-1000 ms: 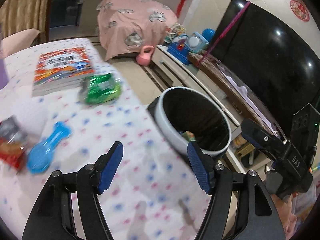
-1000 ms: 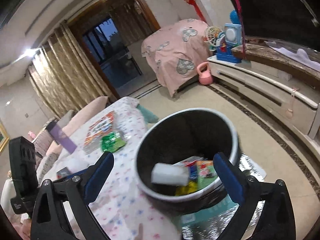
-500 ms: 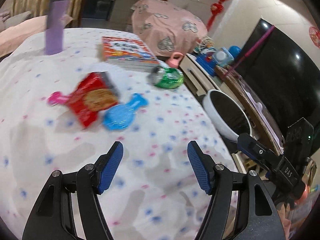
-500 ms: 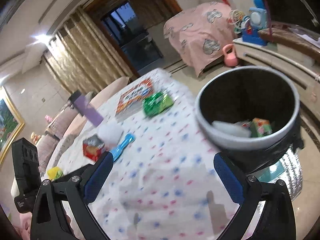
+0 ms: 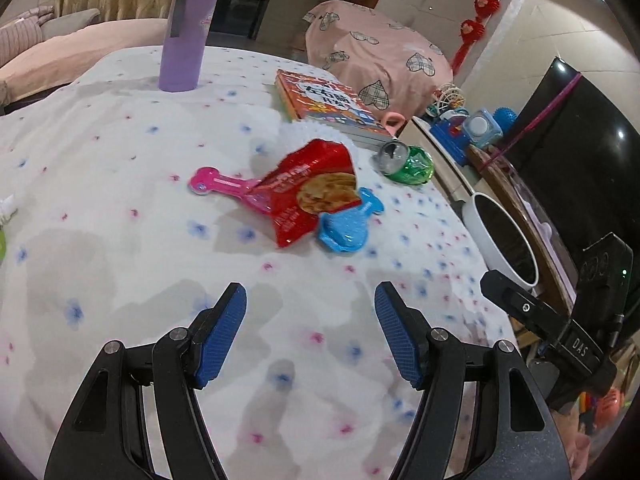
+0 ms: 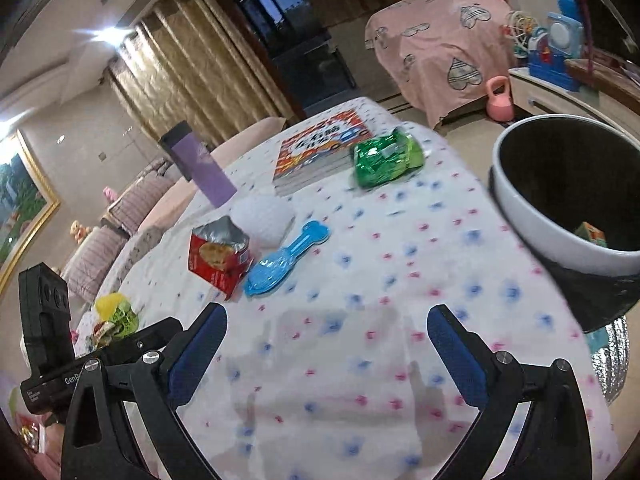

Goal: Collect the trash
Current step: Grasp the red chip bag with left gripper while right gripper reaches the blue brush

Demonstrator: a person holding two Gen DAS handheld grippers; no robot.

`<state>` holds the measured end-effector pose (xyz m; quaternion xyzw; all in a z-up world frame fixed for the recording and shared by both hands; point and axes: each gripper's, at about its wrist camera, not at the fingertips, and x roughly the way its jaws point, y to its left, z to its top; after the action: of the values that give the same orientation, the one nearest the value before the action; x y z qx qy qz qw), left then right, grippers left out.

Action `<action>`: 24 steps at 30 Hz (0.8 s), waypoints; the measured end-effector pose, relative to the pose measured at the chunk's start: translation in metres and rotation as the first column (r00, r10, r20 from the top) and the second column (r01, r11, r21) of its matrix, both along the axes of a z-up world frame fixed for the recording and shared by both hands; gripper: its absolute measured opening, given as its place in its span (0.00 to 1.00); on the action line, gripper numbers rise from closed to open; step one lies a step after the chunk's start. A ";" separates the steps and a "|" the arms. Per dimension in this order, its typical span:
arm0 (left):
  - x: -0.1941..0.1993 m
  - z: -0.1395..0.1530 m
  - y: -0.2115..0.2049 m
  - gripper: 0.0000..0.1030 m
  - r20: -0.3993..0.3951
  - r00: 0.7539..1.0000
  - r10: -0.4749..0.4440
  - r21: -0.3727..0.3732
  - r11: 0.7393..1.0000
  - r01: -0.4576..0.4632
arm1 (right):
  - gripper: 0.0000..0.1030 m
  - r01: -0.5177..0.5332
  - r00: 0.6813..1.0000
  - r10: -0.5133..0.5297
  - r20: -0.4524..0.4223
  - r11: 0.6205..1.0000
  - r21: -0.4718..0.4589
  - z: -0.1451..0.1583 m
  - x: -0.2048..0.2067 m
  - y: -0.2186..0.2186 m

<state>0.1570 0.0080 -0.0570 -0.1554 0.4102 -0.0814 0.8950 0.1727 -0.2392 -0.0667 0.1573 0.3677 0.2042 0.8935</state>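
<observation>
**Trash partly binned, more left**

Tabletop (image 5: 120, 208) carries leftover trash. Bin (image 6: 532, 216) at its edge holds some items already. Red wrapper (image 5: 308, 196) lies mid-table over the scoops; green can (image 5: 408, 162) beside the book. Left tool (image 5: 310, 332) and right tool (image 6: 326, 350) both released, empty, above bare cloth.

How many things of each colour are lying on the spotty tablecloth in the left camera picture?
Red: 2, snack bag, book
Blue: 1, scoop
Pink: 1, scoop
Green: 1, crushed can
Purple: 1, tumbler
White: 1, frilly paper
Total: 7
</observation>
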 end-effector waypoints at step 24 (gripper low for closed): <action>0.069 -0.006 -0.001 0.05 0.052 0.983 -0.177 0.095 0.981 0.171 | 0.74 -0.062 0.995 0.065 -0.076 0.997 0.041 -0.015 0.047 0.041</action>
<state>0.2258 0.0074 -0.0634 -0.0761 0.3983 -0.1455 0.9024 0.2194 -0.1977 -0.0816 0.1706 0.4029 0.2333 0.8684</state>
